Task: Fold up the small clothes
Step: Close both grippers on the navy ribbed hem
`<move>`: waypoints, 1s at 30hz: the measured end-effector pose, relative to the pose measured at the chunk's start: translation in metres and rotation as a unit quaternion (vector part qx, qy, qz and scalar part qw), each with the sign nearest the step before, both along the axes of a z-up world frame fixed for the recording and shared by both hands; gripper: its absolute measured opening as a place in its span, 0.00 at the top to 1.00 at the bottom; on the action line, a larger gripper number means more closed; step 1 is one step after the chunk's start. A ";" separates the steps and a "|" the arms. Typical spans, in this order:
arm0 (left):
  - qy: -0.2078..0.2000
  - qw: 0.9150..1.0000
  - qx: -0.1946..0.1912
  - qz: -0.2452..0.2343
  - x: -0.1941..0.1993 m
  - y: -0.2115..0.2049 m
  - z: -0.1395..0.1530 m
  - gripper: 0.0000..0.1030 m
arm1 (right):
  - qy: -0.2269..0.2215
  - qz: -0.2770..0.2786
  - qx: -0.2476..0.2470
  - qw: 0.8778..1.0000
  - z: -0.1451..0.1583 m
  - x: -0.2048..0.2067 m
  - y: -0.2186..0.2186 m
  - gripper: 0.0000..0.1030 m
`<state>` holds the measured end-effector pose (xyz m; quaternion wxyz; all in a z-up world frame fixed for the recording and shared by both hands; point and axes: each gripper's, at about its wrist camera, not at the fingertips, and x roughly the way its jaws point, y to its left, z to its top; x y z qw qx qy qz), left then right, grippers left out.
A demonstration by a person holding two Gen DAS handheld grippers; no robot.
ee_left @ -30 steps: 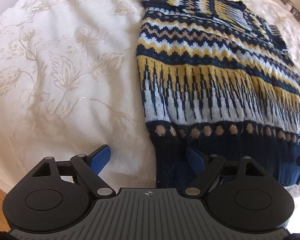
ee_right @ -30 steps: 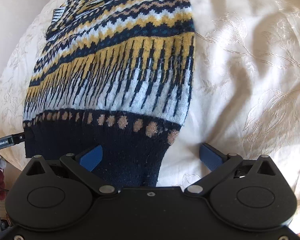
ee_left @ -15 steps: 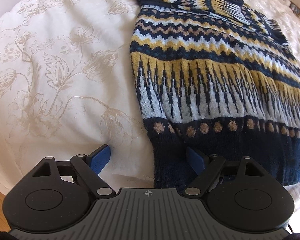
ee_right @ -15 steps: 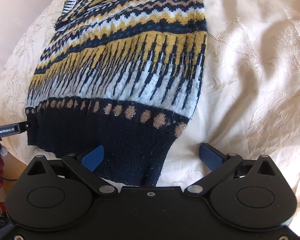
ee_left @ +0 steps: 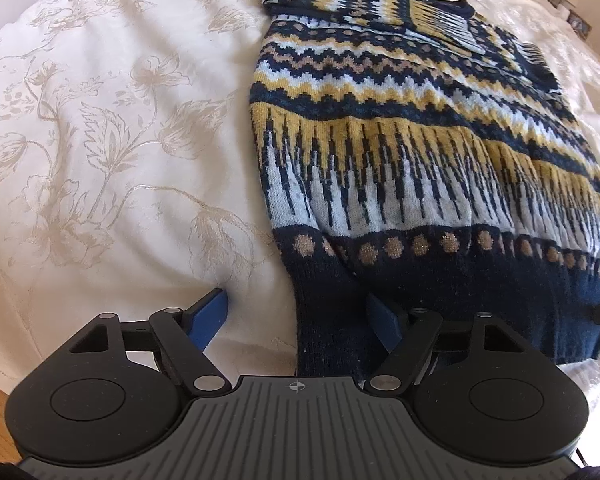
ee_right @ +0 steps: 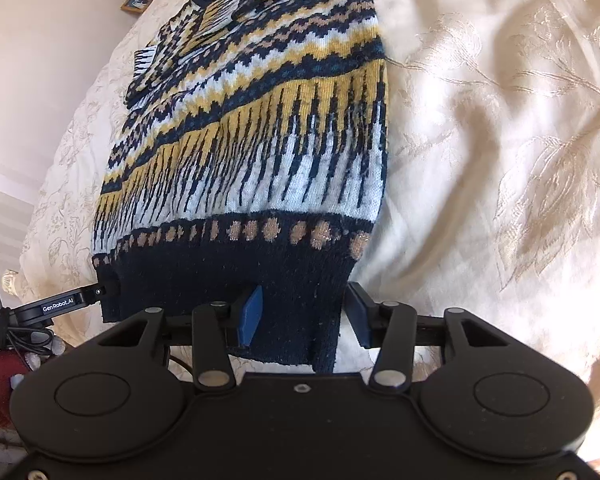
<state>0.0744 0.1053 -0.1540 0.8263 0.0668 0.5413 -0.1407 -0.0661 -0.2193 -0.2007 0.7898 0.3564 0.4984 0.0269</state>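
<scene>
Hem first: your left gripper (ee_left: 298,316) is spread wide, one blue finger on the bedspread (ee_left: 112,148) at 9 o'clock and one on the sweater (ee_left: 412,152) at 3. Your right gripper (ee_right: 302,312) sits half closed, straddling the navy hem corner without pinching it. Beyond, toward 12 o'clock, the sweater lies flat with its sleeves folded in.

Sweater (ee_left: 420,152) hem corner hidden under left hand-held gripper (ee_left: 300,316) body; framed picture (ee_right: 137,2) blurred.

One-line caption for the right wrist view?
Right gripper, jaws partly closed around the dark hem corner of a patterned sweater lying on a floral bedspread.
</scene>
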 end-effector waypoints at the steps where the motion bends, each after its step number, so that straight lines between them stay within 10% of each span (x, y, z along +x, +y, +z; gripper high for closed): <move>1: 0.001 1.000 -0.006 -0.001 0.001 0.001 0.000 0.34 | 0.001 -0.001 0.004 1.000 -0.001 0.001 0.000 0.52; 20: 0.022 0.997 -0.054 -0.047 -0.010 -0.006 0.007 0.54 | 0.027 0.005 0.017 0.999 -0.003 0.014 0.001 0.55; 24: 0.033 0.997 -0.066 -0.023 -0.004 -0.001 0.003 0.80 | 0.030 0.010 0.020 0.999 -0.003 0.014 0.001 0.55; 26: 0.035 0.996 -0.083 -0.016 -0.002 0.003 0.004 0.89 | 0.030 0.015 0.020 0.999 -0.002 0.014 0.002 0.83; 30: 0.017 0.995 -0.099 -0.021 -0.004 0.006 0.019 0.91 | 0.017 0.005 0.031 0.999 0.010 0.010 -0.001 0.85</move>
